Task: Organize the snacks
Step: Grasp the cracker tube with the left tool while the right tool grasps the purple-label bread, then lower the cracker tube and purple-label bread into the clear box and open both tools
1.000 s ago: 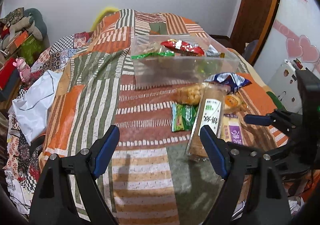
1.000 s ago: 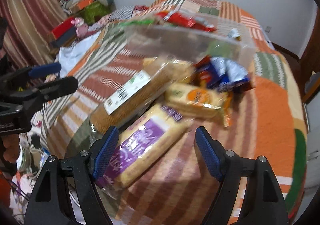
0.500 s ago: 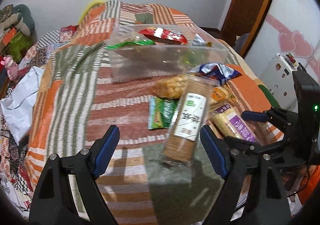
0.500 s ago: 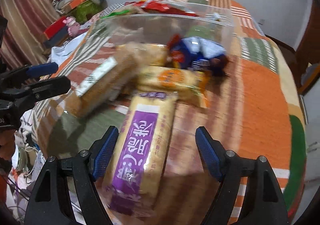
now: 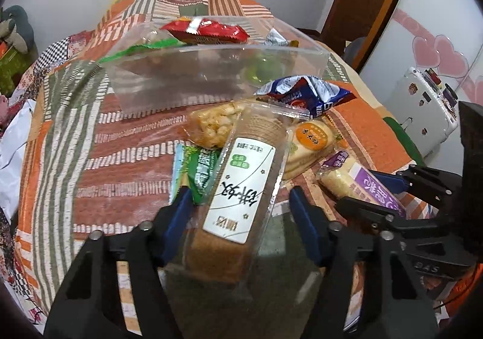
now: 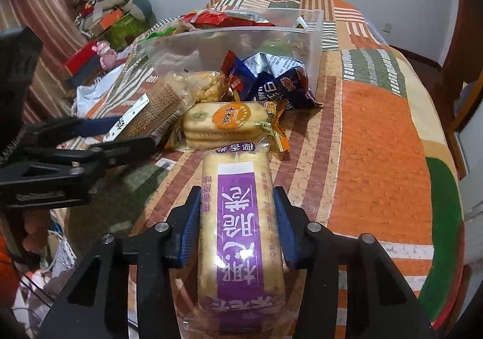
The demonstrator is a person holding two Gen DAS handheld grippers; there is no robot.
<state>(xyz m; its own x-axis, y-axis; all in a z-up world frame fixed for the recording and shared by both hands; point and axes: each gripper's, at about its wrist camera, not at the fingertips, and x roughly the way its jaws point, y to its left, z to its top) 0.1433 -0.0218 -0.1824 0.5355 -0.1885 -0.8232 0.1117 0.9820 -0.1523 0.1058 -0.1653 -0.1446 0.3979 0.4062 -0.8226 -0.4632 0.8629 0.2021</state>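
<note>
A long clear pack of brown biscuits [image 5: 241, 188] with a white label lies between the closing jaws of my left gripper [image 5: 241, 212]. Its blue pads stand just off the wrapper. My right gripper [image 6: 237, 218] is closing too, with its pads pressed against the sides of a purple-labelled cracker pack [image 6: 238, 212]. Ahead of both lie an orange-labelled cracker pack [image 6: 223, 124], a blue bag [image 6: 277, 82], a puffed snack pack [image 5: 214, 124] and a green packet [image 5: 202, 170]. Behind them stands a clear plastic bin [image 5: 211, 76] holding a red packet [image 5: 208, 29] and other snacks.
Everything rests on a bed with an orange, green and striped patchwork quilt [image 6: 377, 158]. A white bag [image 5: 12, 142] and piled clutter [image 6: 105, 22] lie off the bed's left side. A brown door [image 5: 368, 1] and a white cabinet [image 5: 422, 109] stand to the right.
Both grippers came forward and lower over the snack pile. The left jaws narrowed around the biscuit pack. The right jaws closed onto the purple pack.
</note>
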